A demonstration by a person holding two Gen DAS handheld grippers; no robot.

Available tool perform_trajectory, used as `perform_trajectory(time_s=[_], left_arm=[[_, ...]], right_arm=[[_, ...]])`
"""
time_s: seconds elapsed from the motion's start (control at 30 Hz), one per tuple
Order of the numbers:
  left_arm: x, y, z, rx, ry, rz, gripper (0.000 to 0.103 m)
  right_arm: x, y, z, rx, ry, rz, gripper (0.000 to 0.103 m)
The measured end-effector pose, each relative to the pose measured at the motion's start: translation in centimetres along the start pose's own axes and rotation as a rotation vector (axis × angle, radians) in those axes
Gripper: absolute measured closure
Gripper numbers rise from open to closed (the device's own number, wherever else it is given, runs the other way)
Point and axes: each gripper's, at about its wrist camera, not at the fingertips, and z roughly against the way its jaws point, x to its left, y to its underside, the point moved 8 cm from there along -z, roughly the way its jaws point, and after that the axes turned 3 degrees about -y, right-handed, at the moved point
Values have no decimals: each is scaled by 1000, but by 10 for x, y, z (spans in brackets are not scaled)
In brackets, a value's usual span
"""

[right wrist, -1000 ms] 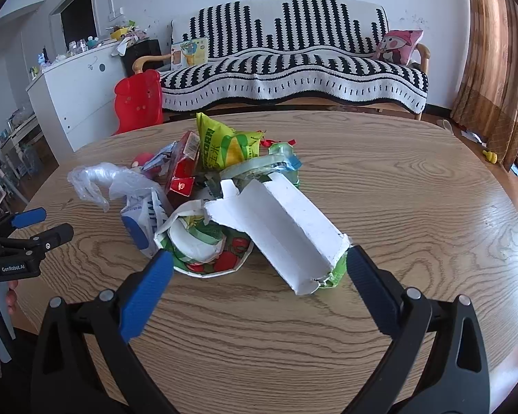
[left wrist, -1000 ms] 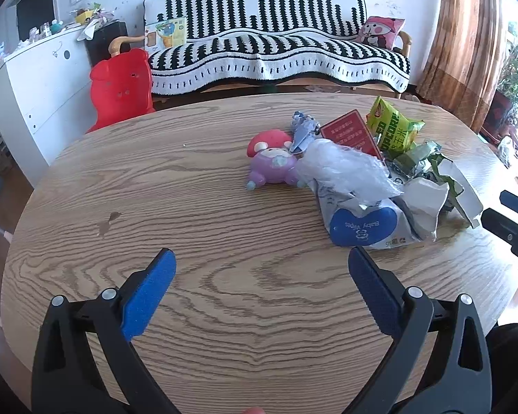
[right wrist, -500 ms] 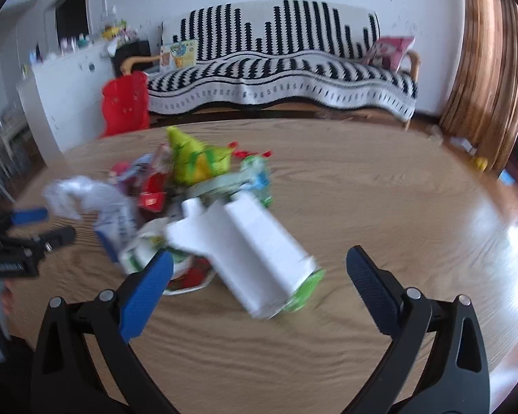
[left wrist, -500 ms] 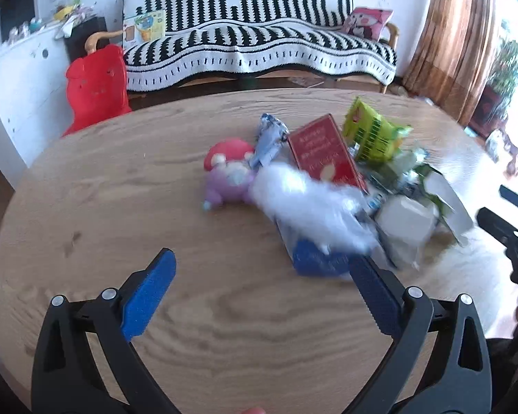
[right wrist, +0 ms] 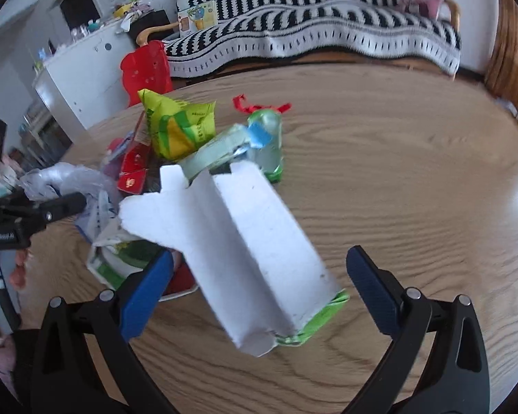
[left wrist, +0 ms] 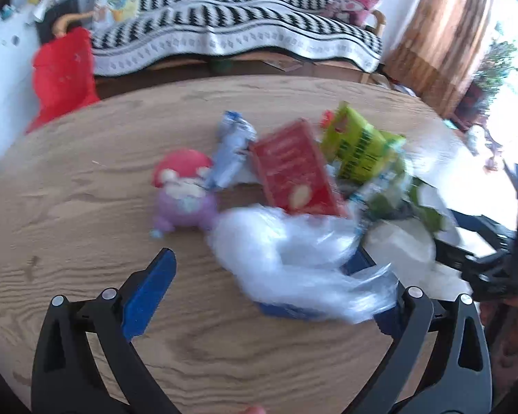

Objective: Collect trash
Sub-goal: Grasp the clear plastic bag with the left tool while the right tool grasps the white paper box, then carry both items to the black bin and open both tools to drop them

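The left hand-held gripper [left wrist: 264,296] is showing in the left wrist view with its blue-padded jaws spread wide over the wooden bench [left wrist: 69,207], pinching nothing. A crumpled clear plastic bag [left wrist: 293,258] is lying between the jaws, crowding the right-side pad at about 4 o'clock, though blur is hiding whether they touch. Past it, toward 12 o'clock, a red box [left wrist: 293,172] is lying flat, with a yellow-green snack bag [left wrist: 359,145] at its 2 o'clock side and a crushed blue-and-silver wrapper [left wrist: 231,148] at its 10 o'clock side. A small purple toy with a red cap [left wrist: 183,189] is sitting at the pile's 9 o'clock edge. In the right wrist view, the right hand-held gripper [right wrist: 259,296] is likewise gaping, its jaws straddling a torn white carton [right wrist: 241,248] without clamping it; the carton is lying at a slant, its green-printed end toward 5 o'clock. Beyond it at 12 o'clock a clear plastic bottle [right wrist: 266,145] is lying beside the snack bag, and a red ribbon scrap [right wrist: 255,105] is lying just past the bottle. The other gripper is reaching in at 9 o'clock, near the plastic bag.
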Motion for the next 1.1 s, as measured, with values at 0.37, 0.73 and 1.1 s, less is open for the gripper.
perform_trajectory(time_s=[0.37,0.73,1.1], left_arm=[[13,-8,-24,15,-76,10,56],[19,-31,26,-179,-96,100,83],[43,-30,55,-256,-125,146,83]], right_arm=[[-19,4,4,-17,-53,-139,36],[-2,-18,74,-294,15,-130,61],[-2,-31,80,-351,-2,-206,62]])
